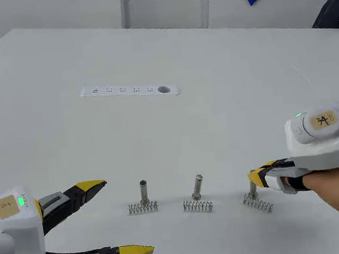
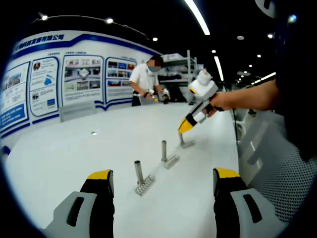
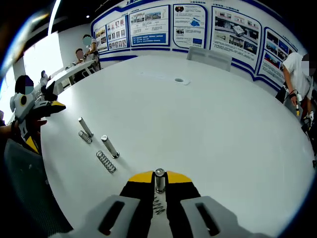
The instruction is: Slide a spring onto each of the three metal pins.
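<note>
Three metal pins stand in a row on the white table: left pin (image 1: 144, 190), middle pin (image 1: 198, 186), right pin (image 1: 252, 189). A spring lies flat beside each: (image 1: 143, 208), (image 1: 198, 206), (image 1: 258, 203). My left gripper (image 1: 119, 218) is open, low at the near left, short of the left pin (image 2: 139, 172). My right gripper (image 1: 255, 177) hovers just above the right pin (image 3: 159, 182), jaws shut to a thin slit, nothing held. That pin's spring (image 3: 157, 204) shows through the slit. In the left gripper view, the right gripper (image 2: 185, 125) has its tip over the far pin (image 2: 182, 140).
A white power strip (image 1: 130, 91) lies farther back on the table (image 1: 49, 133). A chair (image 1: 165, 9) stands behind the far edge. A person (image 2: 147, 84) works at another bench beyond. The table's near edge runs close by my right hand (image 2: 237, 163).
</note>
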### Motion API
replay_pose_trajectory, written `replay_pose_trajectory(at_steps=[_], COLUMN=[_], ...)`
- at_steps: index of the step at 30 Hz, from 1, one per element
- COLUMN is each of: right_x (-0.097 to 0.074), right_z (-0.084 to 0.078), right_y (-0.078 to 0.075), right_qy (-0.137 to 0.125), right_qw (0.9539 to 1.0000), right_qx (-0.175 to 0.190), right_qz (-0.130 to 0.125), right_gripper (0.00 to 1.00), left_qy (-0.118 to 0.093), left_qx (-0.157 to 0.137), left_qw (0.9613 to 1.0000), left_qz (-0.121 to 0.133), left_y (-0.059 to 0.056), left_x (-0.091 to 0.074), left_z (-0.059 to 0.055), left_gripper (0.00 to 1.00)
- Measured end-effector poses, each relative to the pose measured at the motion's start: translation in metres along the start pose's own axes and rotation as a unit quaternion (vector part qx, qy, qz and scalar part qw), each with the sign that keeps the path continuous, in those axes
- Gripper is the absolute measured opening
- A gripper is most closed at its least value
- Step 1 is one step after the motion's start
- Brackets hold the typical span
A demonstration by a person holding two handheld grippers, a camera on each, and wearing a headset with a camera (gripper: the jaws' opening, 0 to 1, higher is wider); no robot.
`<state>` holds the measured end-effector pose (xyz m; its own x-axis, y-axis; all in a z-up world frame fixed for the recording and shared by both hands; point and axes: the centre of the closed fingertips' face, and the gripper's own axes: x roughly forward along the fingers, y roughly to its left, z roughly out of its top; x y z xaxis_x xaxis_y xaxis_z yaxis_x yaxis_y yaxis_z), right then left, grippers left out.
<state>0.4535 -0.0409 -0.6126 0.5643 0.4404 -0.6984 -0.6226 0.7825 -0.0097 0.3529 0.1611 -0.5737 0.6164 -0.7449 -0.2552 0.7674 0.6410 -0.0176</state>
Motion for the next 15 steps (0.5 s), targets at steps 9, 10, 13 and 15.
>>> replay_pose_trajectory(at_steps=[9, 10, 13, 15], right_x=[-0.0028, -0.0028, -0.0021, -0.0014], right_z=[-0.0081, -0.0088, -0.0082, -0.0076], right_y=[-0.0017, -0.0014, -0.0003, 0.0009], right_qy=[0.006, 0.007, 0.008, 0.008], right_qw=[0.9999, 0.9999, 0.9999, 0.9998], right_qx=[-0.007, -0.007, -0.011, -0.014], right_qz=[0.003, 0.004, 0.006, 0.008], right_gripper=[0.09, 0.09, 0.09, 0.09], left_qy=[0.003, 0.004, 0.004, 0.002], left_qx=[-0.001, -0.002, -0.001, -0.001], left_qw=[1.0, 1.0, 1.0, 1.0], left_qz=[-0.003, -0.003, -0.004, -0.002], left_y=[-0.003, -0.0032, -0.0032, -0.0023], left_x=[0.0021, 0.0025, 0.0033, 0.0033], left_z=[-0.0025, -0.0028, -0.0024, -0.0016], left_gripper=[0.83, 0.83, 0.83, 0.83])
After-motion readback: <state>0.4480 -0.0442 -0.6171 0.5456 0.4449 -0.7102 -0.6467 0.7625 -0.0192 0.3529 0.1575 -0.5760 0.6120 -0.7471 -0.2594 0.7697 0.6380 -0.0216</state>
